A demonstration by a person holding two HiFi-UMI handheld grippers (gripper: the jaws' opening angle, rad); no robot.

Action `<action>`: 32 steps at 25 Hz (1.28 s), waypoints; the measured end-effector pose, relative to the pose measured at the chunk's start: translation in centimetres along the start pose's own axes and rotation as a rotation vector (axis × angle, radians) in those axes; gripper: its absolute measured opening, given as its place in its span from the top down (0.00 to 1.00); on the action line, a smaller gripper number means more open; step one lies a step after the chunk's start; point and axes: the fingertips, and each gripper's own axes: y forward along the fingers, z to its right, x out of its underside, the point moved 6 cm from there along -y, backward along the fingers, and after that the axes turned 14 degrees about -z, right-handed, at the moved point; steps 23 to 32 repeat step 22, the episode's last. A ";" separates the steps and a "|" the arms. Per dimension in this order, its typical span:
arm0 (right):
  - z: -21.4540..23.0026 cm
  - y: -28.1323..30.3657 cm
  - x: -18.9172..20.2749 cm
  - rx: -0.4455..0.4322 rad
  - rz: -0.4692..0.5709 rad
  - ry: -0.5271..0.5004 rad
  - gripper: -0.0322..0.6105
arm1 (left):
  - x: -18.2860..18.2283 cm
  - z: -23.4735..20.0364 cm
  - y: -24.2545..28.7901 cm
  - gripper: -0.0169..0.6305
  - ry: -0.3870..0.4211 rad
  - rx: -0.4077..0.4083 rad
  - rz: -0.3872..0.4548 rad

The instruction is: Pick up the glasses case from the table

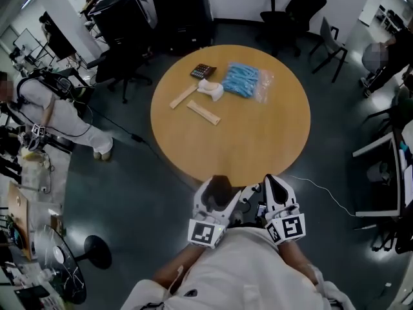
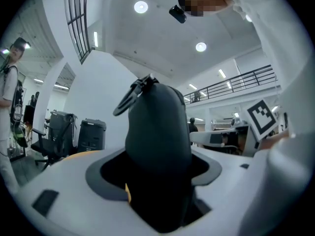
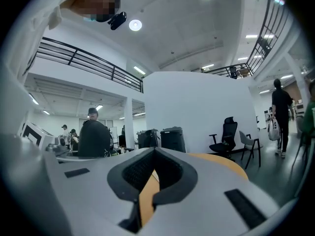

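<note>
The glasses case (image 2: pixel 157 132) is a dark rounded pouch with a small loop at its top. It stands upright between the jaws of my left gripper (image 2: pixel 156 181), which is shut on it. In the head view the case (image 1: pixel 219 185) shows as a dark shape in the left gripper (image 1: pixel 217 196), just off the near edge of the round wooden table (image 1: pixel 271 141). My right gripper (image 1: pixel 274 187) is beside it, close to the person's body. In its own view the right gripper (image 3: pixel 154 154) has its jaws shut with nothing between them.
On the far part of the table lie a dark calculator-like item (image 1: pixel 202 70), a white object (image 1: pixel 211 89), a blue packet (image 1: pixel 242 79) and two wooden sticks (image 1: pixel 203 112). Office chairs (image 1: pixel 303 5) and desks ring the table. A person (image 1: pixel 58 118) stands at the left.
</note>
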 end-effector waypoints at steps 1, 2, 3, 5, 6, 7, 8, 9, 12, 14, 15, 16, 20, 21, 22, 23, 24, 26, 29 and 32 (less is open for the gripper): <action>0.0 0.0 0.0 0.001 -0.001 -0.001 0.93 | 0.0 0.1 -0.1 0.46 0.003 0.004 0.003; -0.1 -0.1 0.1 0.001 -0.002 -0.001 0.93 | 0.0 0.2 -0.2 0.46 0.010 0.007 0.007; -0.1 -0.2 0.1 0.002 -0.003 -0.002 0.93 | 0.0 0.3 -0.3 0.46 0.016 0.010 0.008; -0.1 -0.3 0.2 0.003 -0.006 -0.003 0.93 | 0.0 0.4 -0.3 0.46 0.011 0.012 0.010; -0.2 -0.3 0.2 0.003 -0.006 -0.005 0.93 | 0.0 0.4 -0.3 0.46 0.006 0.012 0.011; -0.2 -0.3 0.2 0.002 -0.005 -0.007 0.93 | 0.0 0.5 -0.3 0.46 0.002 0.013 0.011; -0.2 -0.4 0.1 0.001 -0.004 -0.009 0.93 | 0.0 0.5 -0.3 0.46 -0.002 0.014 0.010; -0.2 -0.4 0.2 -0.002 -0.003 -0.008 0.93 | 0.1 0.5 -0.3 0.46 -0.006 0.016 0.008; -0.2 -0.5 0.3 -0.009 -0.003 -0.003 0.93 | 0.4 0.7 -0.4 0.46 -0.013 0.021 0.000; -0.3 -0.5 0.4 -0.013 -0.004 -0.002 0.93 | 0.7 0.7 -0.6 0.46 -0.024 0.022 -0.005; -0.4 -0.5 0.4 -0.014 -0.004 -0.003 0.93 | 0.7 0.7 -0.7 0.46 -0.024 0.022 -0.007; -0.5 -0.6 0.3 -0.016 -0.004 -0.004 0.93 | 0.9 0.7 -0.7 0.46 -0.019 0.023 -0.007; -0.8 -0.6 0.3 -0.027 -0.009 -0.013 0.93 | 1.6 0.5 -0.7 0.46 0.002 0.029 -0.001; -0.9 -0.7 0.4 -0.030 -0.011 -0.014 0.93 | 1.6 0.6 -0.7 0.46 0.001 0.031 -0.002; -1.0 -0.7 0.5 -0.033 -0.013 -0.015 0.93 | 1.7 0.7 -0.8 0.46 -0.003 0.033 -0.004; -1.0 -0.7 0.5 -0.033 -0.013 -0.015 0.93 | 1.7 0.7 -0.8 0.46 -0.003 0.033 -0.004; -1.0 -0.7 0.5 -0.033 -0.013 -0.015 0.93 | 1.7 0.7 -0.8 0.46 -0.003 0.033 -0.004; -1.0 -0.7 0.5 -0.033 -0.013 -0.015 0.93 | 1.7 0.7 -0.8 0.46 -0.003 0.033 -0.004; -1.0 -0.7 0.5 -0.033 -0.013 -0.015 0.93 | 1.7 0.7 -0.8 0.46 -0.003 0.033 -0.004; -1.0 -0.7 0.5 -0.033 -0.013 -0.015 0.93 | 1.7 0.7 -0.8 0.46 -0.003 0.033 -0.004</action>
